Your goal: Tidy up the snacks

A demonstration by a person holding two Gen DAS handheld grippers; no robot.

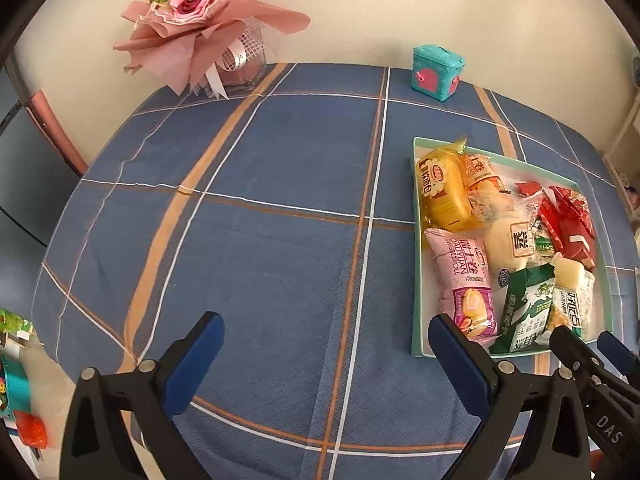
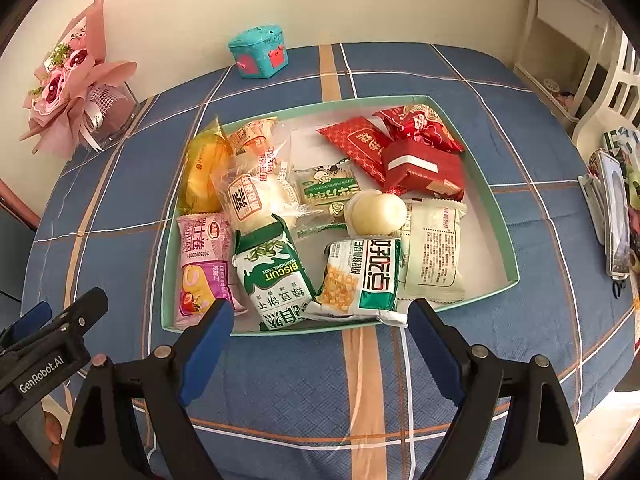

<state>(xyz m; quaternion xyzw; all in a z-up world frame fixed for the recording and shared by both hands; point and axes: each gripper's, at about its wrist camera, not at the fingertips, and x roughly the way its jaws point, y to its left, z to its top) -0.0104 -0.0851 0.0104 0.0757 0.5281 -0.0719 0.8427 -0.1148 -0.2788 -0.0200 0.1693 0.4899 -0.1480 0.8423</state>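
A mint-green tray point(image 2: 509, 240) on the blue checked tablecloth holds several wrapped snacks. Among them are a pink roll pack point(image 2: 204, 264), a green biscuit pack point(image 2: 276, 276), a yellow cake pack point(image 2: 202, 172), red packets point(image 2: 424, 168) and a round white bun point(image 2: 376, 212). My right gripper point(image 2: 320, 308) hangs open just before the tray's near rim, nothing between its blue pads. My left gripper point(image 1: 326, 324) stands wide open over bare cloth, left of the tray point(image 1: 416, 240). Each gripper shows at the edge of the other's view: the right gripper point(image 1: 584, 338), the left gripper point(image 2: 68, 304).
A pink paper bouquet point(image 1: 200, 20) in a clear vase stands at the table's back left, against the wall. A teal toy box point(image 1: 436, 72) sits at the back. A phone on a stand point(image 2: 616, 216) and a white chair point(image 2: 608, 92) are at the right edge.
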